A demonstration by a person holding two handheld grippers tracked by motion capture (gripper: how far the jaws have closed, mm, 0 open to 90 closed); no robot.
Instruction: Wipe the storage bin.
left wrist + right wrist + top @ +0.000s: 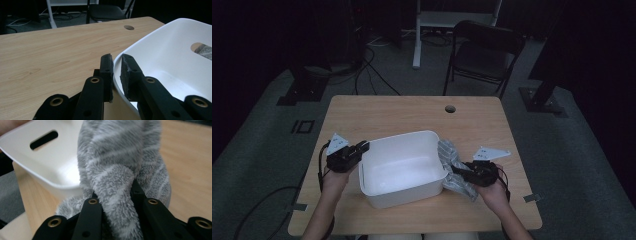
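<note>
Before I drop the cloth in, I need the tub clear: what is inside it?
The white tub looks empty: bare white floor and walls. The near wall hides its front bottom corner. The grey cloth lies outside, against its right side.

Bin (402,167): white plastic tub with slot handles, upright and empty, at the table's near middle.
Cloth (455,170): grey striped fleece, bunched against the bin's right wall.

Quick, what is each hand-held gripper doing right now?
Left hand-held gripper: closed on the rim of the white plastic tub.
Right hand-held gripper: closed on the grey striped fluffy cloth.
</note>
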